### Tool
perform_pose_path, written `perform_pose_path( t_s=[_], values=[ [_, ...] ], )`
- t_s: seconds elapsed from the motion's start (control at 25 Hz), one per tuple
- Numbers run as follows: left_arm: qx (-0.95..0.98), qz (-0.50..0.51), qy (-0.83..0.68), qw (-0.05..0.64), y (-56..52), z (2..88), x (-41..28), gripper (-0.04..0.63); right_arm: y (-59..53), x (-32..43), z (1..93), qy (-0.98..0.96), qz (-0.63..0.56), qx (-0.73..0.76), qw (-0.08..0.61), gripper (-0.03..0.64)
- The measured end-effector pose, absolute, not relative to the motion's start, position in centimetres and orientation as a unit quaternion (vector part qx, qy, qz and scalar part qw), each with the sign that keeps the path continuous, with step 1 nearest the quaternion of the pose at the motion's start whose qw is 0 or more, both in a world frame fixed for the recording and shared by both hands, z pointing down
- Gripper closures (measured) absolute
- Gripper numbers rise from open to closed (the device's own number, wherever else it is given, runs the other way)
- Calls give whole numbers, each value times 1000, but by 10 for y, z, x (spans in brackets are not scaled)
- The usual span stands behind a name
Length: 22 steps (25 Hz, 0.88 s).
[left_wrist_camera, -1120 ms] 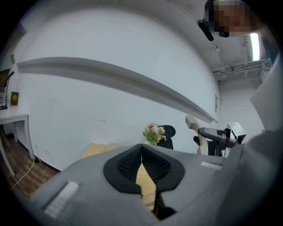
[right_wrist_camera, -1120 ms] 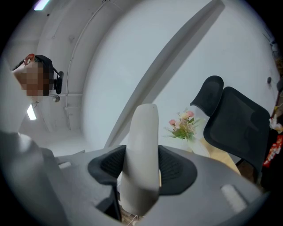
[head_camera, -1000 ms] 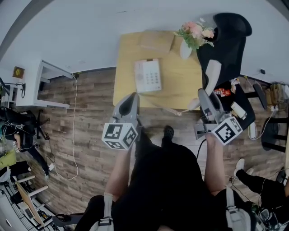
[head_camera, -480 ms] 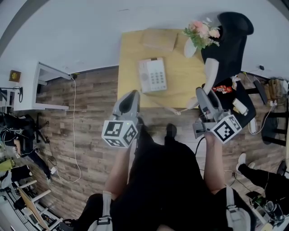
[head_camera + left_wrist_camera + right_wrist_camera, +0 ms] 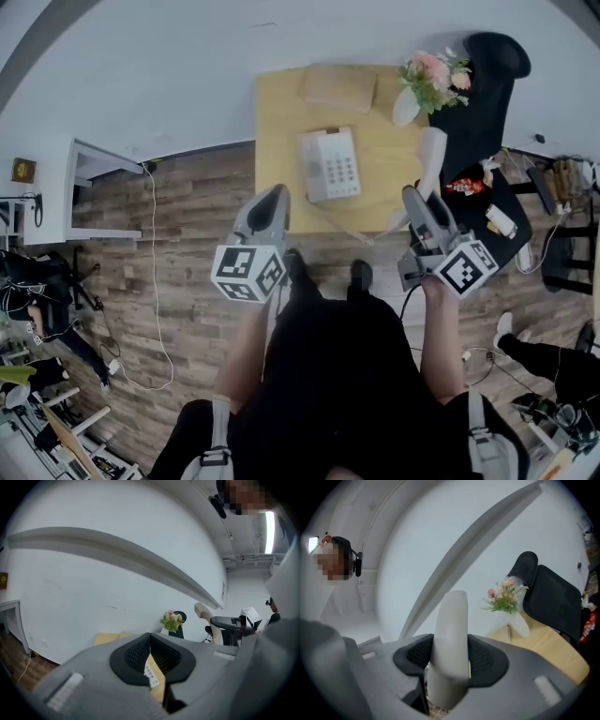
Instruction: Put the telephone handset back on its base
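Note:
The white telephone base (image 5: 330, 165) with its keypad lies on the small wooden table (image 5: 281, 103), and a cord (image 5: 342, 228) runs off the table's near edge. My right gripper (image 5: 419, 195) is shut on the white handset (image 5: 427, 167), which stands up past the table's right edge; in the right gripper view the handset (image 5: 449, 644) fills the space between the jaws. My left gripper (image 5: 275, 199) hangs near the table's front left corner, shut with nothing in it. Through its closed jaws in the left gripper view, a strip of the keypad (image 5: 151, 672) shows.
A white vase of pink flowers (image 5: 424, 80) stands at the table's far right corner, and a tan box (image 5: 337, 87) lies at the back. A black office chair (image 5: 483, 84) stands right of the table. A white shelf (image 5: 89, 178) and a cable (image 5: 155, 272) are on the left.
The table and telephone base have shifted right and nearer in the head view as the person steps closer. Both grippers keep their hold and pose.

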<state>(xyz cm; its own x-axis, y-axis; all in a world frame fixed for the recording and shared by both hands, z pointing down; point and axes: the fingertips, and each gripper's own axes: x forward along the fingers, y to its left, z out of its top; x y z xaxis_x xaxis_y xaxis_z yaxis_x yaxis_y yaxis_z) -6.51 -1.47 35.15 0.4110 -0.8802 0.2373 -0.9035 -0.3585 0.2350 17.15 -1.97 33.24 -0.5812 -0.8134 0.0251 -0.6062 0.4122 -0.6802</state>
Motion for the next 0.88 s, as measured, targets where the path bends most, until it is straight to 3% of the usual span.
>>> perform_pose_path(
  t_s=[0.88],
  values=[
    [858,47,-481,178,-60,366,-154,584,-42,63,358,795,-342,-486,119,396]
  ],
)
